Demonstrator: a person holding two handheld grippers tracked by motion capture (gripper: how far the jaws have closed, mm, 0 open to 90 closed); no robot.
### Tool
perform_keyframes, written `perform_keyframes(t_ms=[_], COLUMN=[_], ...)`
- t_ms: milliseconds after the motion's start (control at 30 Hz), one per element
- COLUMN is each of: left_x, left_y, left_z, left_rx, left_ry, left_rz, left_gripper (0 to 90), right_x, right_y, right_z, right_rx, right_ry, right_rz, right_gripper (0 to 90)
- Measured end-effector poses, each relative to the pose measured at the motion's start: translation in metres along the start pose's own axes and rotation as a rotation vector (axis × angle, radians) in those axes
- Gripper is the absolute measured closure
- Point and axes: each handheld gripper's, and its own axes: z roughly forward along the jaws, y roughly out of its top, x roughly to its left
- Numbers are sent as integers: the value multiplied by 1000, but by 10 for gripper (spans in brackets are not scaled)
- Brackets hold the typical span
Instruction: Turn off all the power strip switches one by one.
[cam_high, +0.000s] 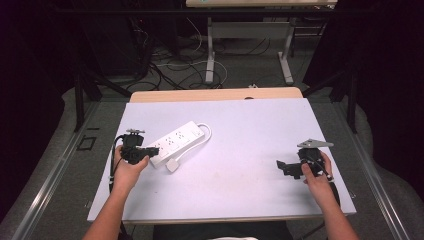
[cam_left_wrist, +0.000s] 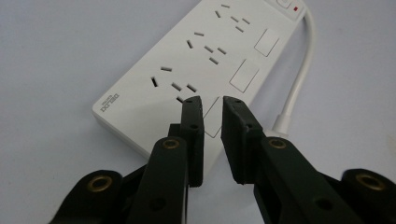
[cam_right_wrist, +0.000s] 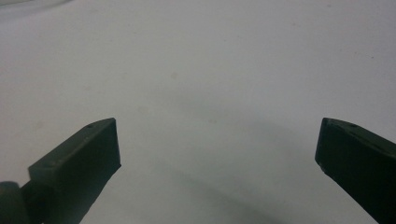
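Observation:
A white power strip (cam_high: 176, 141) lies slanted on the left part of the white table (cam_high: 250, 125), and its white cable (cam_high: 206, 131) loops back to a plug (cam_high: 172, 165) beside its near end. My left gripper (cam_high: 154, 150) hovers at that near end. In the left gripper view the strip (cam_left_wrist: 187, 60) shows its rows of sockets and square switches, and my left gripper (cam_left_wrist: 212, 100) is nearly shut above it, with a thin empty slit between the jaws. My right gripper (cam_high: 281, 166) is at the table's right, wide open (cam_right_wrist: 217, 126) over bare table, holding nothing.
A wooden strip (cam_high: 215, 94) runs along the table's far edge. Beyond it the floor holds table legs (cam_high: 210, 55) and tangled cables (cam_high: 165, 70). A small red marker (cam_left_wrist: 295, 8) sits at the strip's far end by the cable (cam_left_wrist: 299, 79).

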Motion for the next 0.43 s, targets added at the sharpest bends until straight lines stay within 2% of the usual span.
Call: perform_keyframes(t_ms=[133, 267, 333, 433], left_x=[1, 2, 2, 2], left_y=[-5, -11, -15, -20], left_z=[-9, -17, -20, -23], left_rx=[-28, -69, -86, -113], left_ry=[-20, -25, -14, -17], left_rz=[3, 3, 27, 34], left_gripper=[725, 604, 553, 476], right_x=[0, -1, -1, -1], right_y=[0, 0, 0, 0], right_z=[-1, -1, -1, -2], right_rx=[-2, -1, -2, -6], right_ry=[-3, -4, -4, -4], right_rz=[-1, 2, 3, 2], right_gripper=[0, 0, 0, 0])
